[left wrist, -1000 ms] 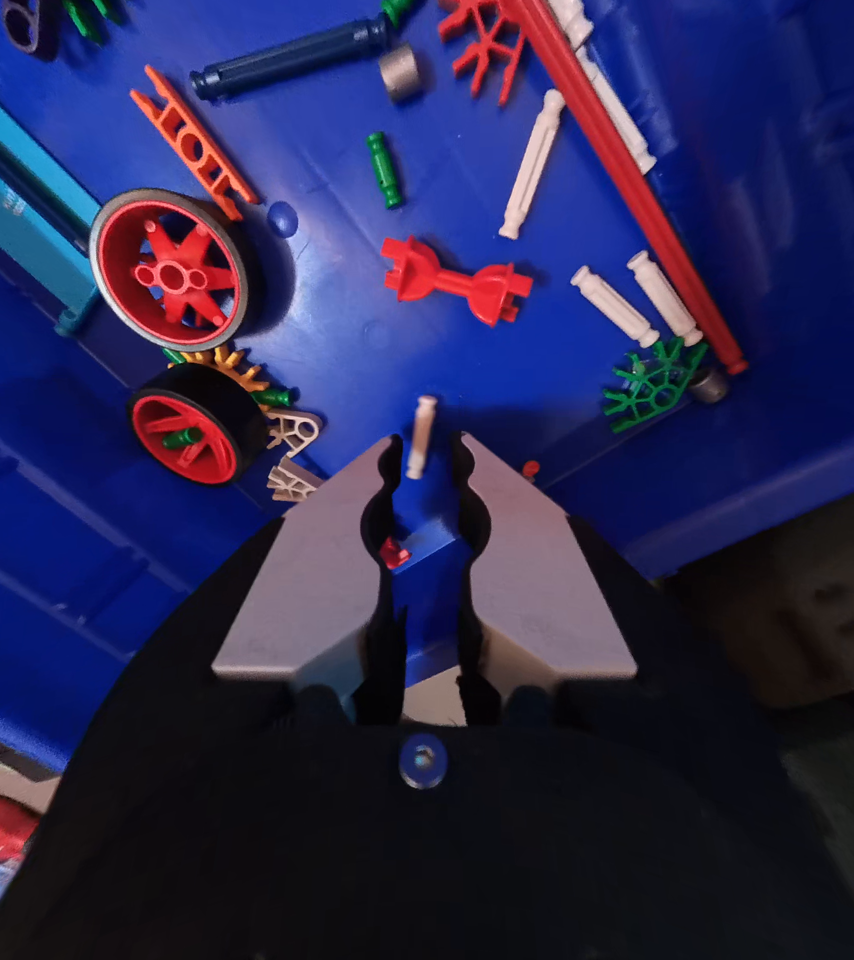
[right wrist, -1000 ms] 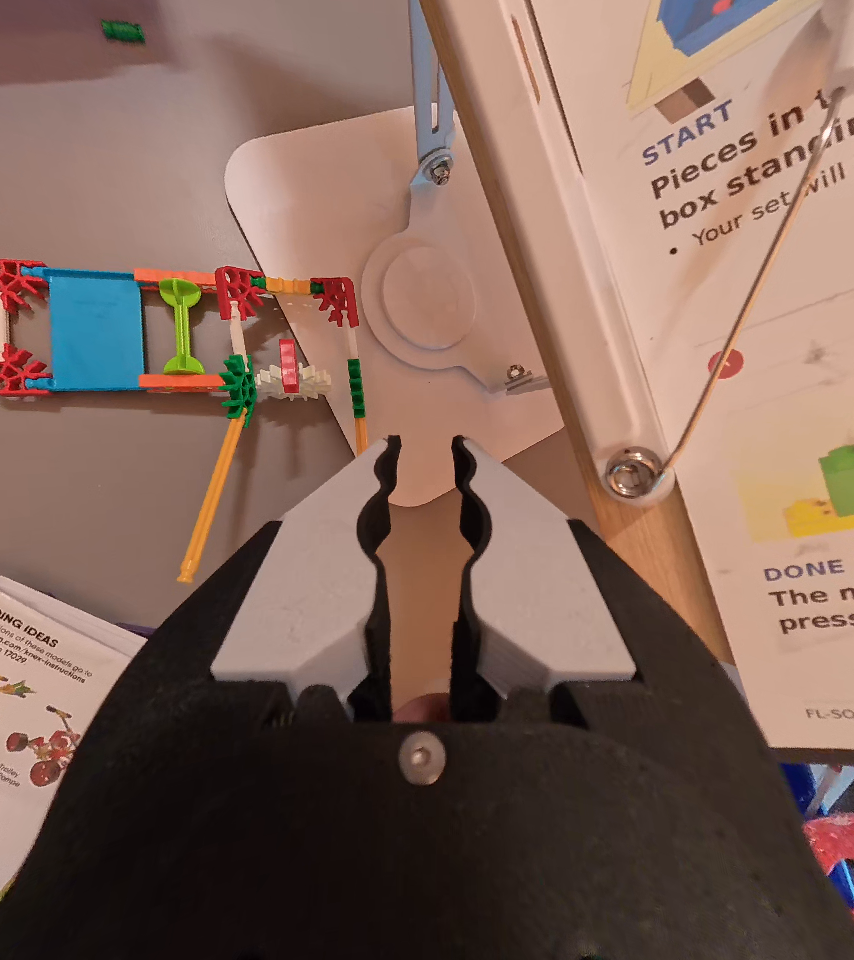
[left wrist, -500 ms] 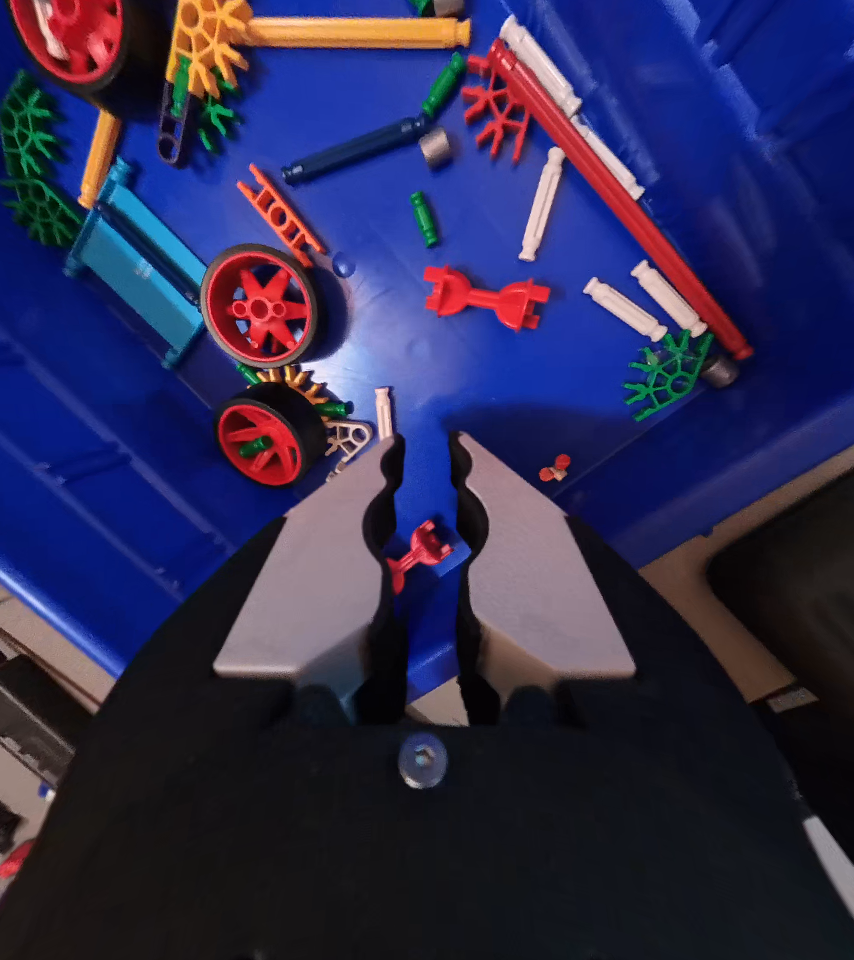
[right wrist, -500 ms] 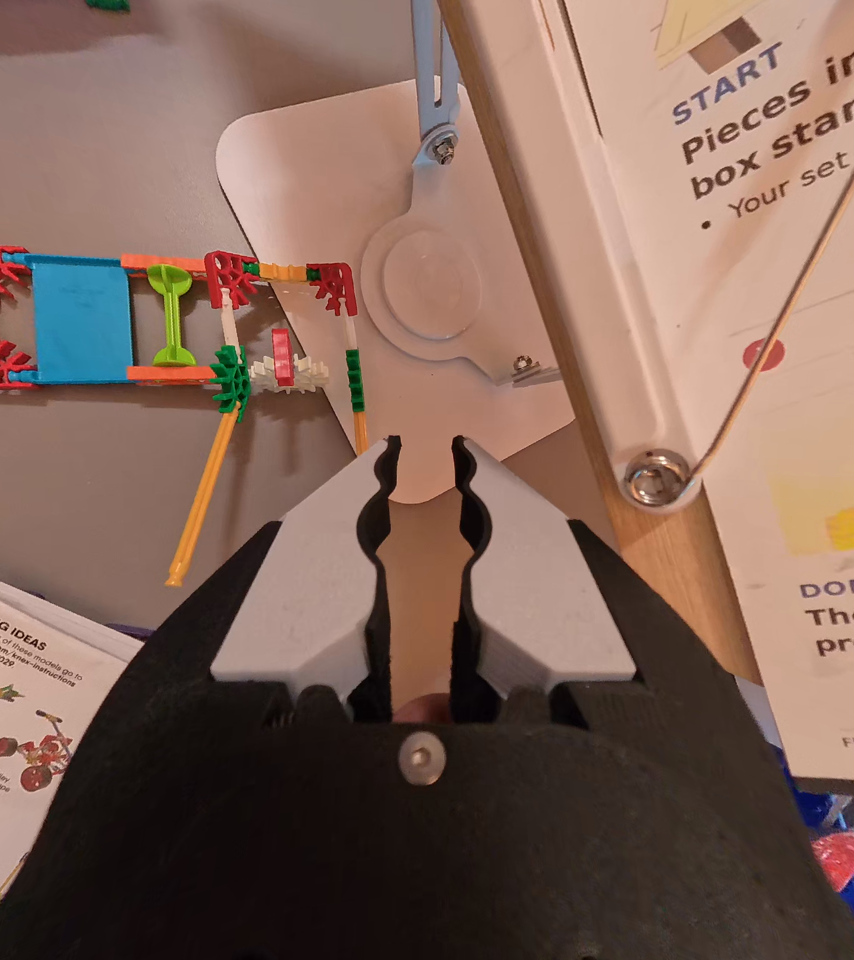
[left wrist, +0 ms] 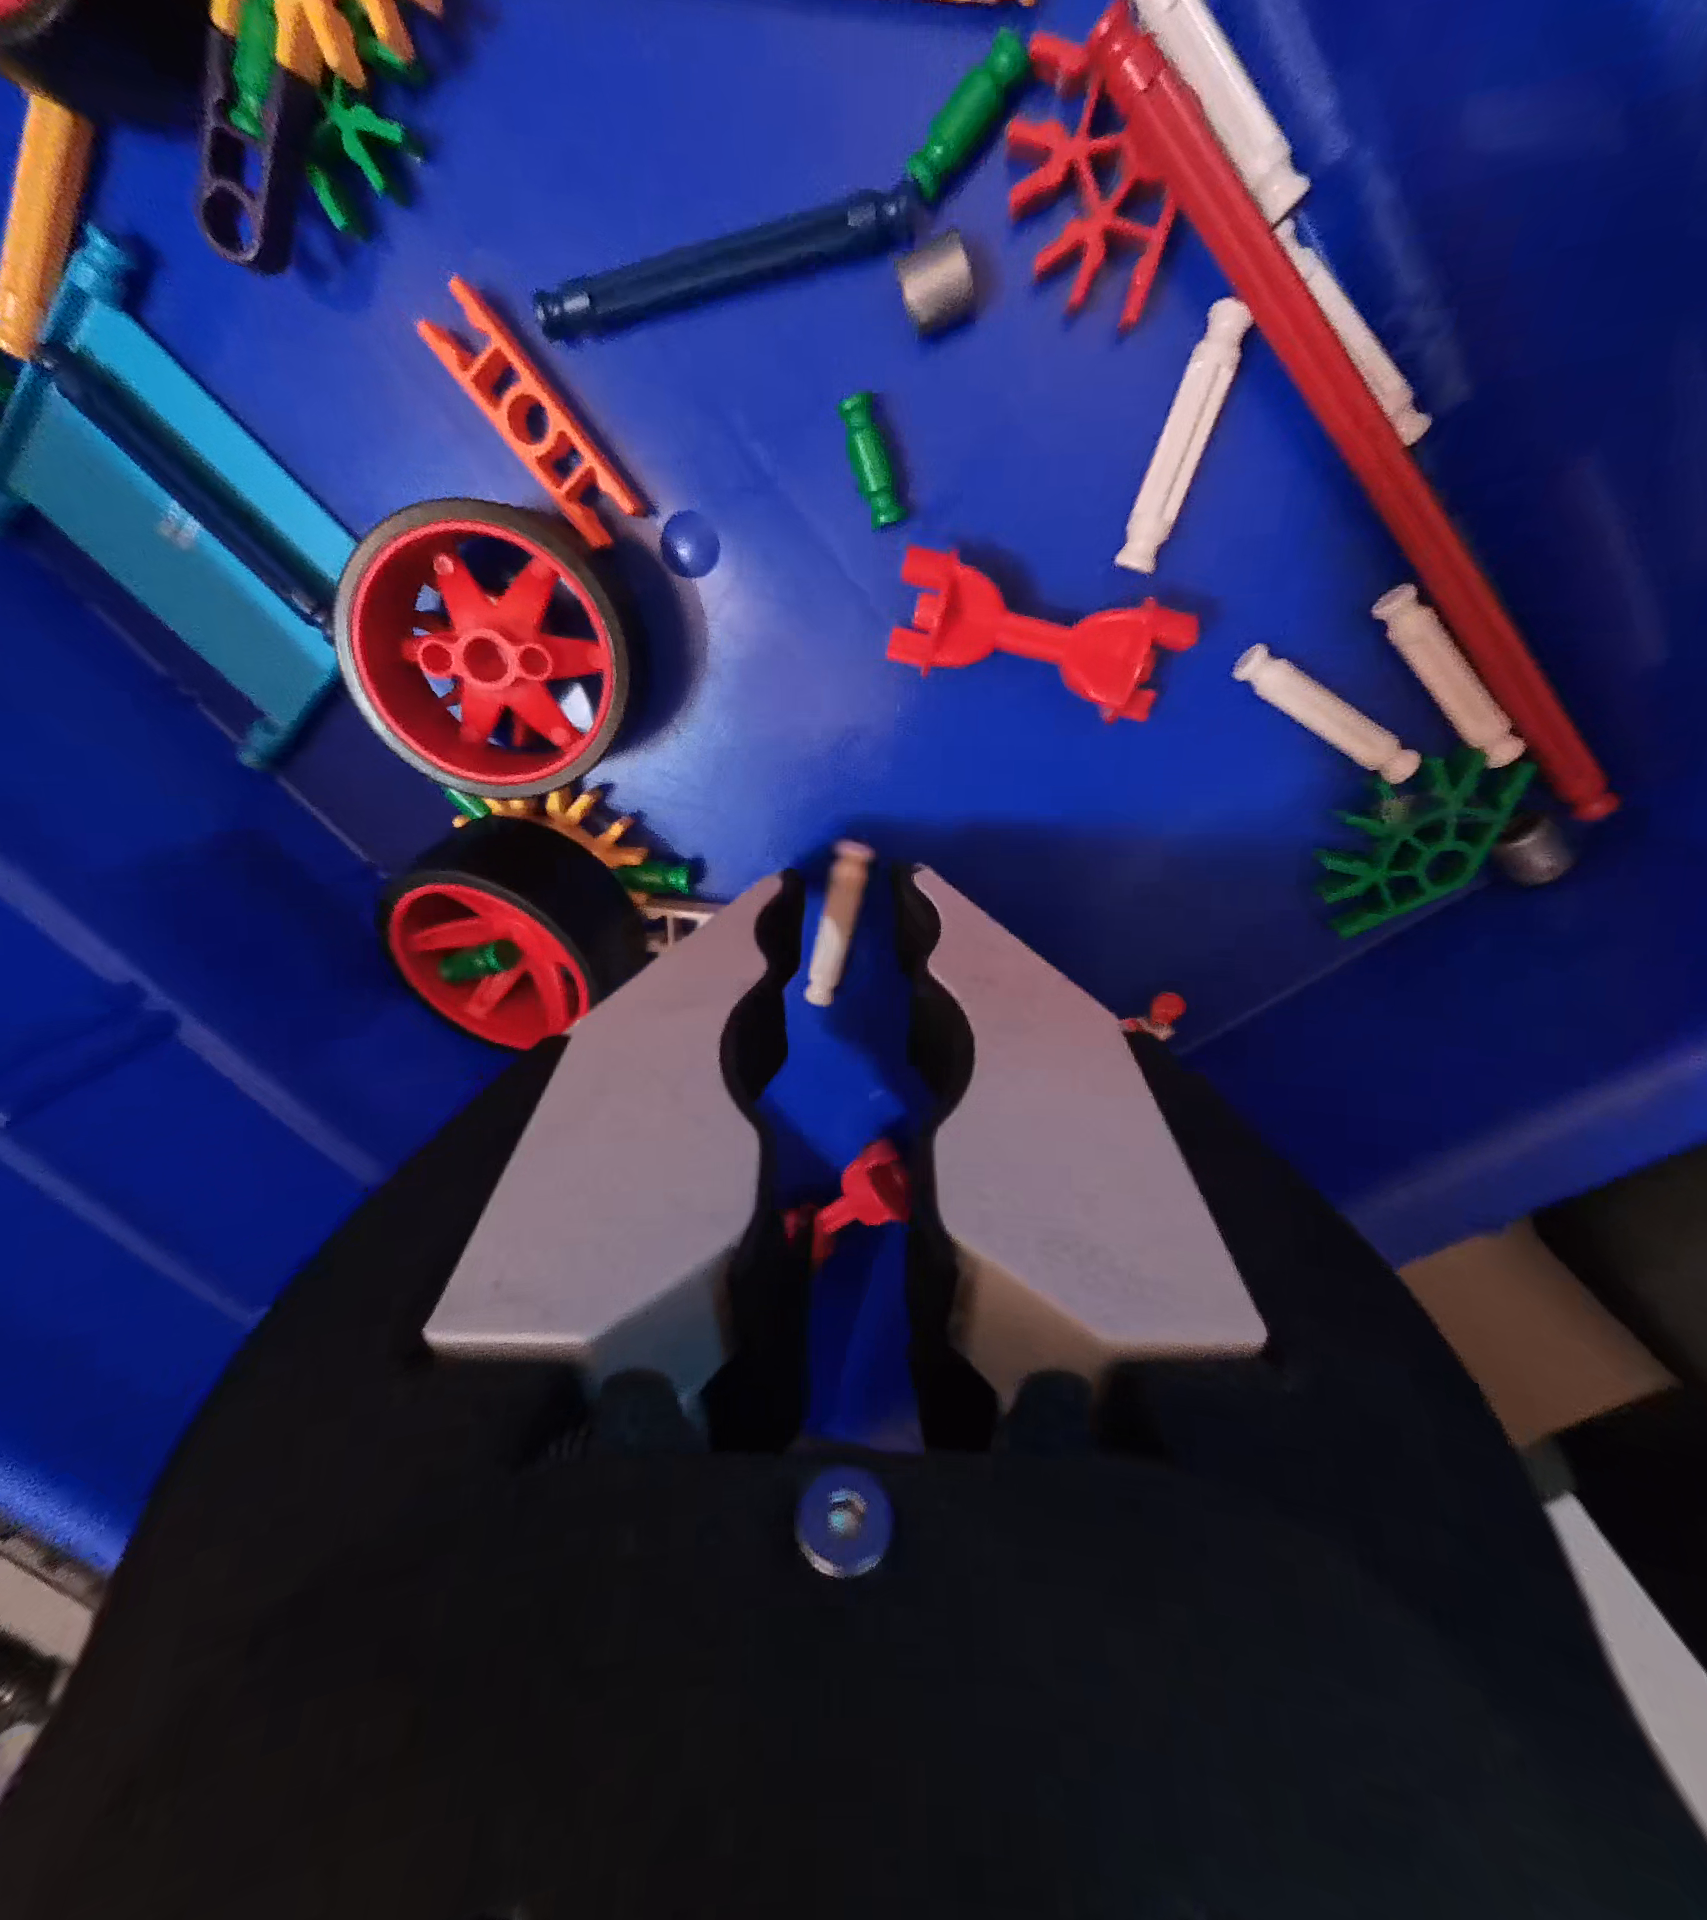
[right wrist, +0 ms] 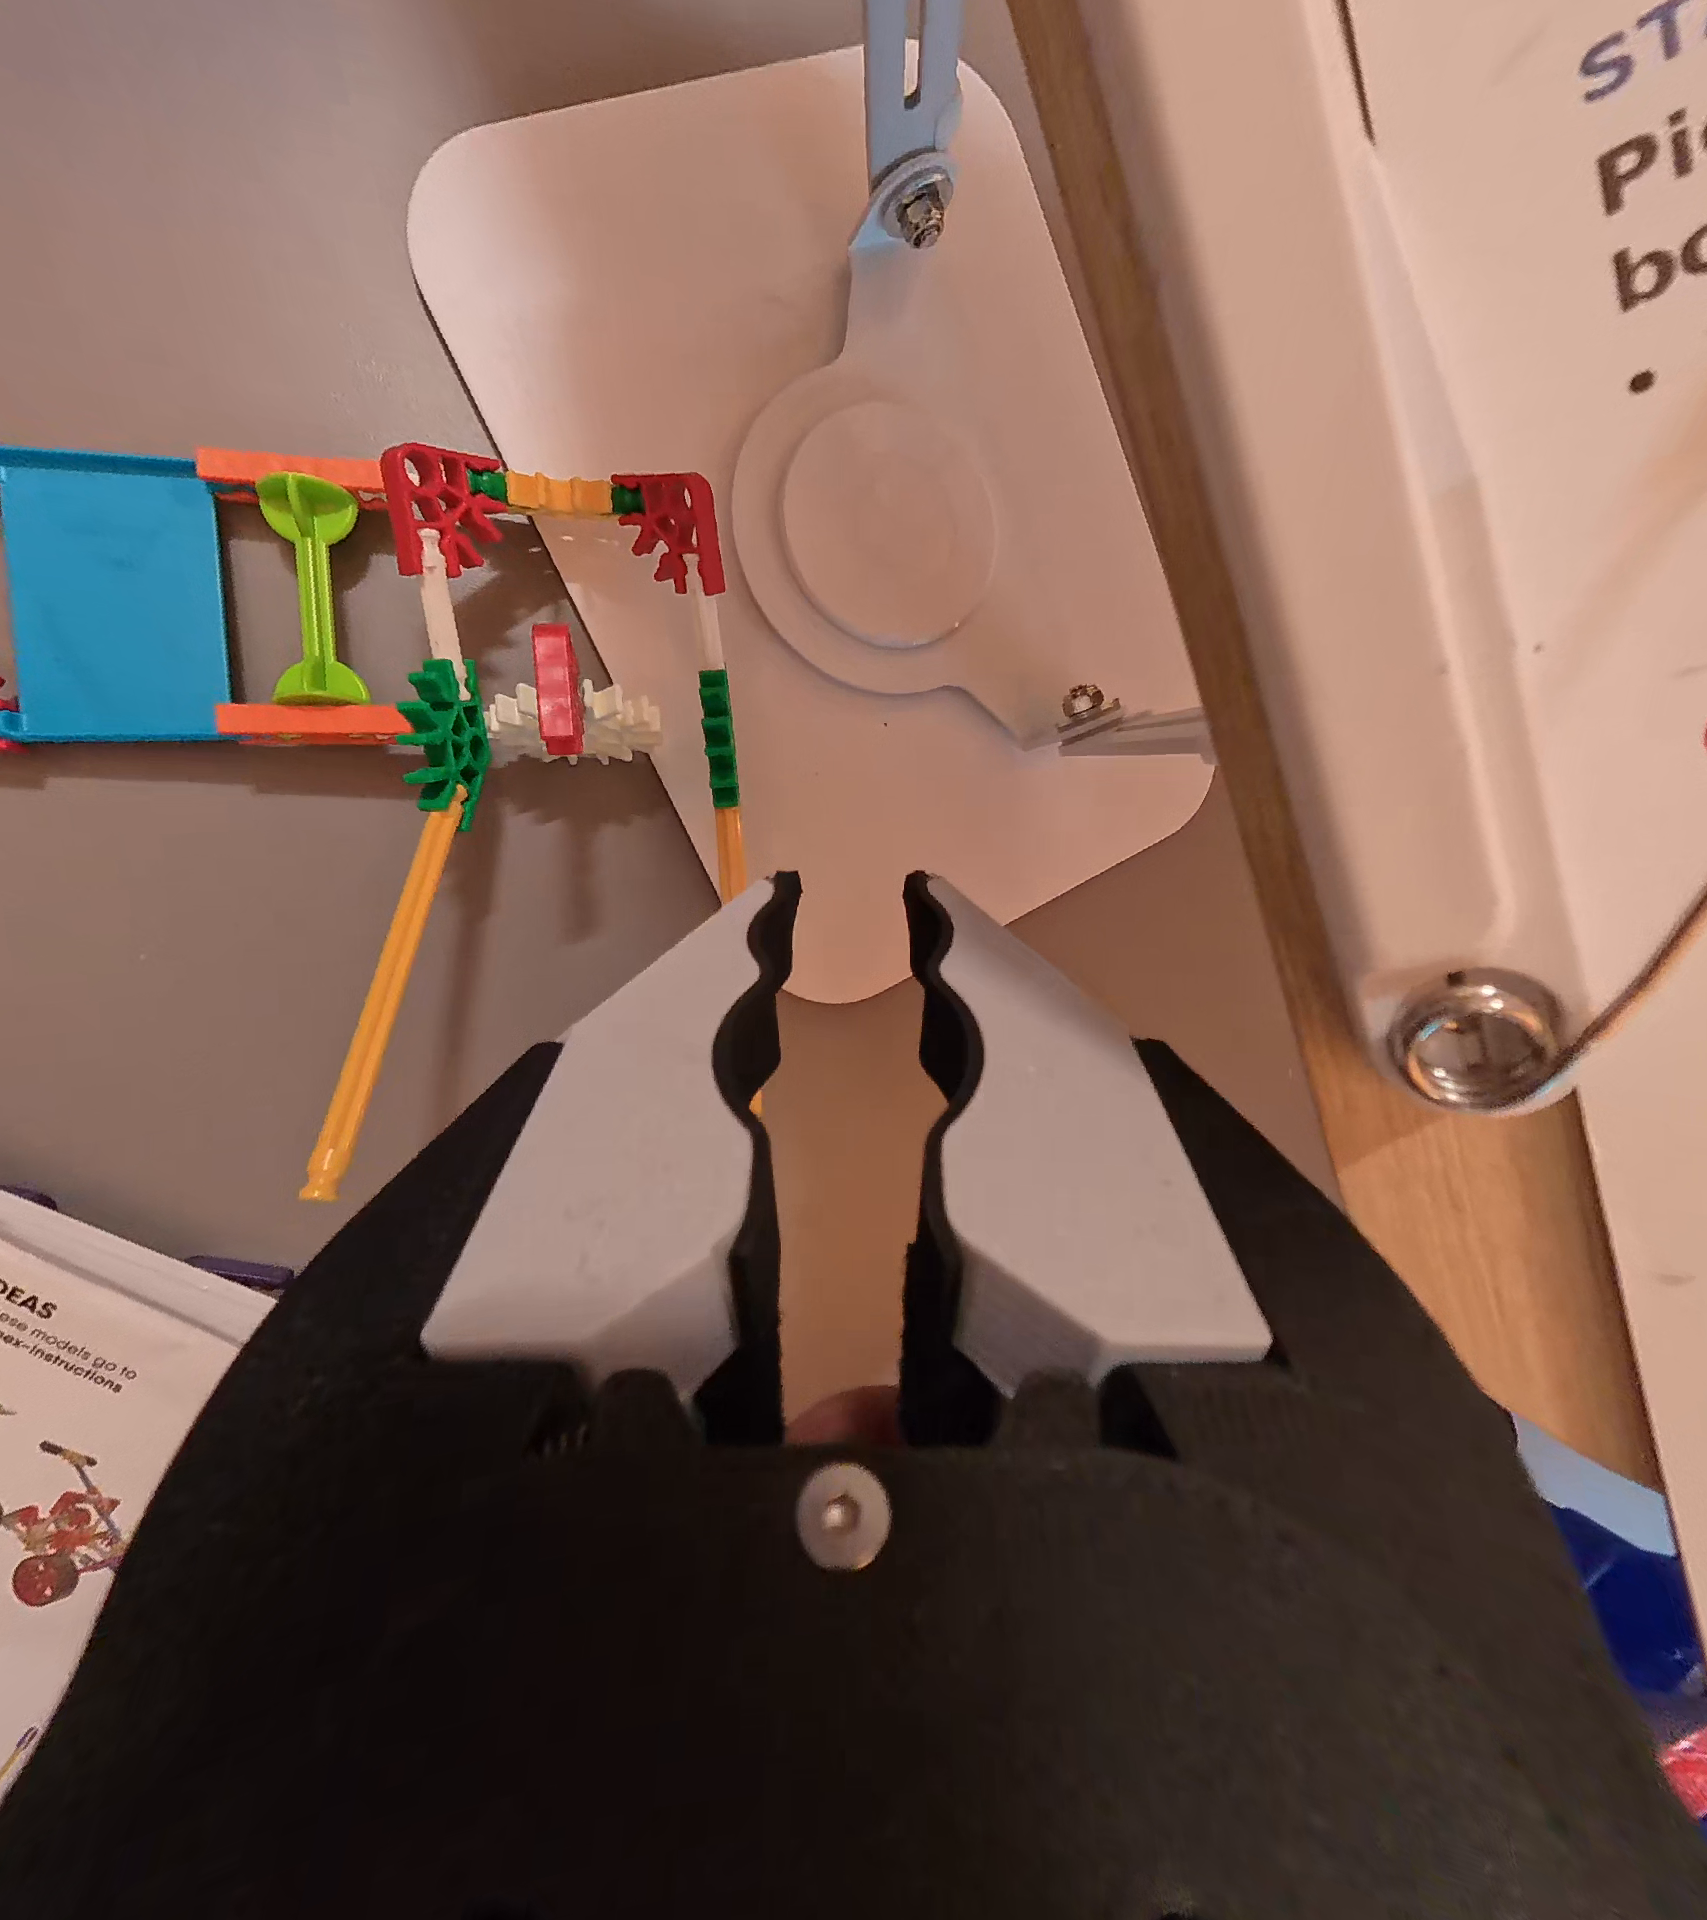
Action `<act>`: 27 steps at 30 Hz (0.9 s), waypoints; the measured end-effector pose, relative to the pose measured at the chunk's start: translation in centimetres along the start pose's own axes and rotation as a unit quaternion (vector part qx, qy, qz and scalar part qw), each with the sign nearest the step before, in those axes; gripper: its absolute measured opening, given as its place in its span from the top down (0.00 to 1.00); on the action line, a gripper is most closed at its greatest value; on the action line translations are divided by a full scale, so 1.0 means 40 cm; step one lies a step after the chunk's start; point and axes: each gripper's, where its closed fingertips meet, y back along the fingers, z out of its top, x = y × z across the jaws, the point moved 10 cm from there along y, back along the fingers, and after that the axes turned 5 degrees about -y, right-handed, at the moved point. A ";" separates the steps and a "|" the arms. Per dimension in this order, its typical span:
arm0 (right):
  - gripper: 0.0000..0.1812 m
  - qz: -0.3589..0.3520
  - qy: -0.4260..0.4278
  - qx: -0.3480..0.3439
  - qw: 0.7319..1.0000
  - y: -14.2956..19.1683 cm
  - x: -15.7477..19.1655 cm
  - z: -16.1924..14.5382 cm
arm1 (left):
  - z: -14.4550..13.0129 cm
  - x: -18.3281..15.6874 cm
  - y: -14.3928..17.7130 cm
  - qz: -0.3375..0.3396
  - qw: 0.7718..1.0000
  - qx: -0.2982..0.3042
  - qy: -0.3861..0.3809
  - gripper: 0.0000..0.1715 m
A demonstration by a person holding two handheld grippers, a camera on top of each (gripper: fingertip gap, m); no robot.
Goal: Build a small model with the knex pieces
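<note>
My left gripper (left wrist: 849, 883) is open and empty, low inside a blue bin (left wrist: 1659, 312) of toy building pieces. A short white rod (left wrist: 833, 930) lies on the bin floor, seen between the fingertips. A small red piece (left wrist: 864, 1195) shows lower in the gap. A red spool-shaped connector (left wrist: 1036, 644) lies just beyond. My right gripper (right wrist: 851, 883) is open and empty above a grey table, its tips over the edge of a white base plate (right wrist: 620, 260). A half-built model (right wrist: 309, 603) of red, blue, orange and green pieces lies to its left, a yellow rod (right wrist: 381, 997) sticking out.
The bin also holds two red wheels (left wrist: 482, 649), a teal panel (left wrist: 163, 540), an orange ladder piece (left wrist: 527, 416), a dark blue rod (left wrist: 724, 265), a long red rod (left wrist: 1348, 416) and a green connector (left wrist: 1420, 842). A printed instruction board (right wrist: 1555, 623) stands right; a booklet (right wrist: 18, 1455) lies lower left. My right fingertips sit around 45 cm from my left ones.
My left gripper rose out of the bin half a second ago and has dropped back close to the floor, over the short white rod. My right gripper has eased forward; both stay open.
</note>
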 end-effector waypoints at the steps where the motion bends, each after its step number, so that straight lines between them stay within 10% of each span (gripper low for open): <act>1: 0.89 0.000 0.000 0.000 1.000 -0.001 0.000 -0.001 | 0.000 0.002 0.000 -0.004 1.000 0.002 0.007 0.91; 11: 0.90 0.058 0.014 -0.077 0.995 0.048 0.032 0.033 | 0.058 -0.016 0.146 0.119 0.988 -0.100 0.011 0.98; 16: 0.91 0.156 0.073 -0.193 0.966 0.125 0.114 0.085 | 0.269 -0.151 0.329 0.224 0.929 -0.261 -0.139 0.98; 21: 0.88 0.146 0.181 -0.237 0.943 0.179 0.208 0.116 | 0.465 -0.285 0.320 0.242 0.869 -0.311 -0.298 0.98; 27: 0.89 0.183 0.130 -0.301 0.927 0.206 0.215 0.148 | 0.544 -0.324 0.314 0.333 0.794 -0.330 -0.387 0.98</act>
